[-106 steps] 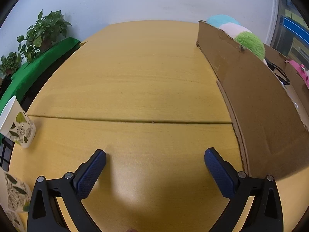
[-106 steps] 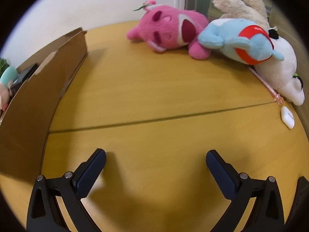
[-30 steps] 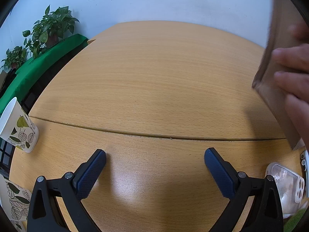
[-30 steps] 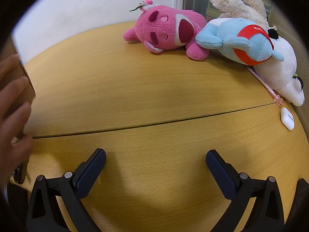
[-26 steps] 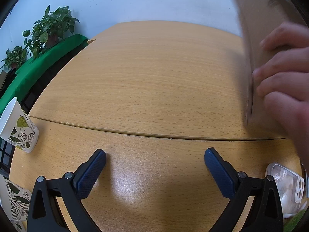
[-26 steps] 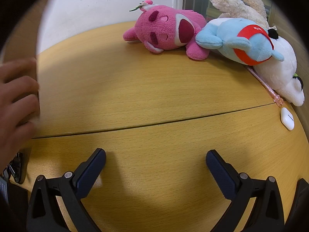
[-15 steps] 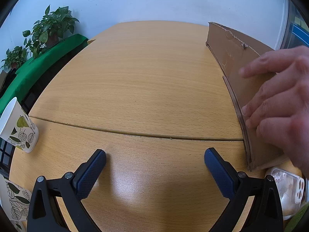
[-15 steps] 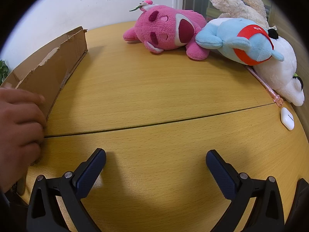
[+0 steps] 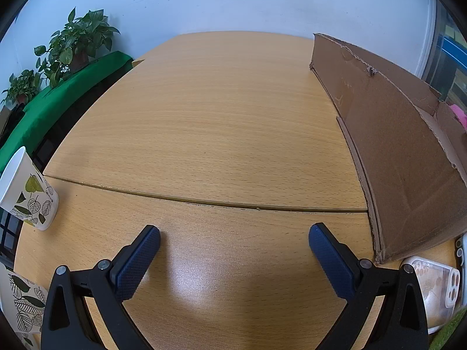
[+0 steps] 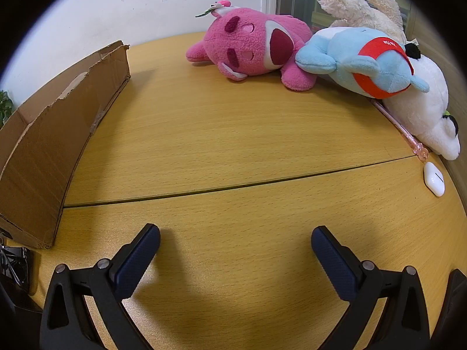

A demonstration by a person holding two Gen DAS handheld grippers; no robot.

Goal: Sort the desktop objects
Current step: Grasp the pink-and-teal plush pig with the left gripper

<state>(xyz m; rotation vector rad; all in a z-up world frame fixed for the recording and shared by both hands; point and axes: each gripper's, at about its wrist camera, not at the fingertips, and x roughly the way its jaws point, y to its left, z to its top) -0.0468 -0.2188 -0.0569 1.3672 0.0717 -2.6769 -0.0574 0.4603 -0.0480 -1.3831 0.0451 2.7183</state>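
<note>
A brown cardboard box (image 9: pixel 402 151) stands on the wooden table between the two views; it also shows at the left of the right wrist view (image 10: pixel 52 145). A clear phone case (image 9: pixel 435 288) lies at its near corner. A pink plush (image 10: pixel 251 49), a blue plush (image 10: pixel 362 61) and a white plush (image 10: pixel 420 108) lie at the far right. A pink pen (image 10: pixel 405 131) and a white earbud case (image 10: pixel 434 179) lie beside them. My left gripper (image 9: pixel 233 242) is open and empty over bare table. My right gripper (image 10: pixel 235 242) is open and empty over bare table.
A leaf-print paper cup (image 9: pixel 27 192) stands at the left edge, with another leaf-print cup (image 9: pixel 20 300) nearer. Potted plants (image 9: pixel 76 43) on a green-covered surface (image 9: pixel 55 108) lie beyond. Dark items (image 10: pixel 14 265) sit near the box's near corner.
A hand lifted the box, tipped it, set it back down and has now withdrawn. The plush toys that showed in it are gone, and a phone case now lies beside it. Both grippers stayed still.
</note>
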